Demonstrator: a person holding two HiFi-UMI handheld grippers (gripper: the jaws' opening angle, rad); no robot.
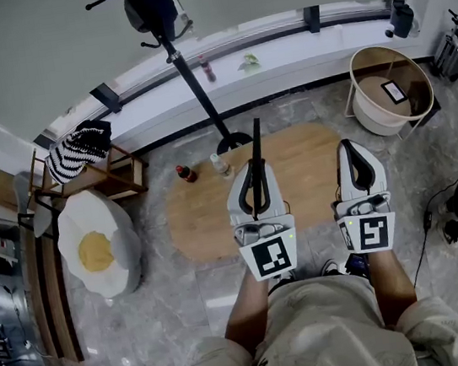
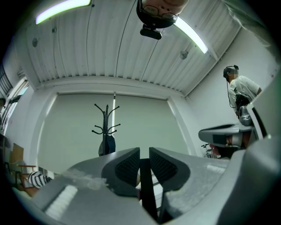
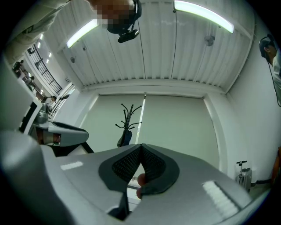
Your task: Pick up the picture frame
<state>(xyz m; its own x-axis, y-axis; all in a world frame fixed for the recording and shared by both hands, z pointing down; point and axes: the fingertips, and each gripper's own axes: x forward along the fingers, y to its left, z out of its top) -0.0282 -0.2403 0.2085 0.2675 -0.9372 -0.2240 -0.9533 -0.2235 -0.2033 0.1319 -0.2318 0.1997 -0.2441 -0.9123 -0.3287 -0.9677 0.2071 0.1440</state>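
Picture frame (image 1: 256, 135) sits pinched edge-on in the left gripper (image 1: 253, 170) fingers, right gripper (image 1: 348, 148) fingers pressed together on nothing, so I'd hold that wrist steady, no extra squeeze.

Both forearms (image 1: 249, 307) reach forward side by side, tongs tilted slightly upward. The left gripper (image 1: 252, 176) clamps a thin dark picture frame (image 2: 147, 189) edge-on. Just beside it, the right gripper (image 1: 354, 151) has its jaws pressed together, empty.
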